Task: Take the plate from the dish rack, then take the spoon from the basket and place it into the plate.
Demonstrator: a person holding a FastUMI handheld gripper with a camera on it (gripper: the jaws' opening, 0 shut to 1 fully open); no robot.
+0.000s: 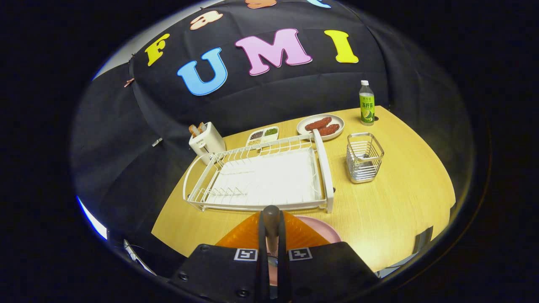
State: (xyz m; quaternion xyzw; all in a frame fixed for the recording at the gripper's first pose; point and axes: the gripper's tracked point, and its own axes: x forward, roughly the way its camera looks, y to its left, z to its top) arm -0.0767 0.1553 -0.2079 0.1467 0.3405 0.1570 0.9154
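A white wire dish rack with a flat white drip tray is seen lying on the light wooden desk, just beyond the tool; its slots are seen to be unoccupied. To the right of the rack, and apart from it, a square metal wire basket is shown standing upright; something metallic is seen inside it but cannot be identified. Behind the rack, a white toaster holding slices of bread, a white divided tray of dark and green fillings and a round white plate of reddish-brown food are ranged along the far side of the desk. A clear plastic bottle with a green label is placed upright near the far right corner. The booth's black cloth wall is seen behind all of these.

The tool's fingers are held nearly together, with only a narrow gap, and a dark rounded spoon handle is clamped upright between them, its tip projecting just past the fingertips. Directly beneath the fingers a round pale pink plate is seen resting on the desk in front of the rack, largely hidden by the tool. The spoon's bowl is hidden by the tool body.
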